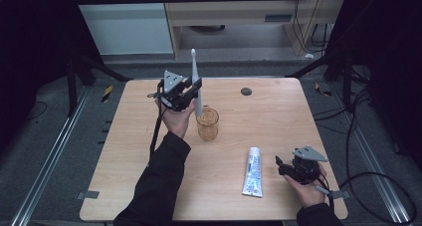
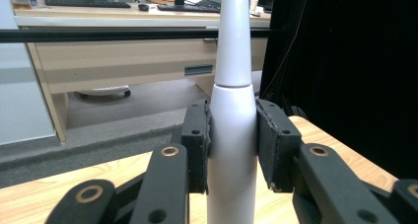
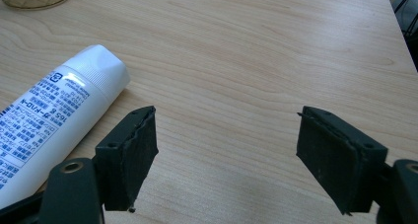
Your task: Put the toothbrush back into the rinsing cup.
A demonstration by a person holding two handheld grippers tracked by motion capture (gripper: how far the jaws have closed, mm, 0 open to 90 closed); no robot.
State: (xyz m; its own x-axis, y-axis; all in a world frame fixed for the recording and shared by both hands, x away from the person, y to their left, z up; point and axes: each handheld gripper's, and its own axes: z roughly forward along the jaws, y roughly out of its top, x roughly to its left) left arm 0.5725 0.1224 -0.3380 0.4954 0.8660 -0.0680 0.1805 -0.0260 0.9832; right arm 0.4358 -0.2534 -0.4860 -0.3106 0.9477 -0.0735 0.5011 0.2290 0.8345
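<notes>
Black padded jaws of the left gripper are clamped on the thick lower body of a white electric toothbrush, one pad on each side, at the centre of the left gripper view. The toothbrush stands upright there, and its narrow neck runs off the top edge of the frame. In the high view the left gripper sits in the upper middle of the frame, above the far left part of a light wooden table. Its toothbrush points up and away, and the lower end hangs right at the rim of an amber ribbed glass tumbler; whether the two touch cannot be told. The tumbler stands just right of the person's left hand.

Jaws of the right gripper stand wide apart with bare wood between them, at the bottom of the right gripper view. A white plastic toothpaste tube with blue print lies flat at the left of that frame, cap toward the upper right, just beside the left jaw. In the high view the right gripper rests at the lower right, and the tube lies just to its left, well apart from the tumbler. A small dark round disc lies on the far part of the table.
</notes>
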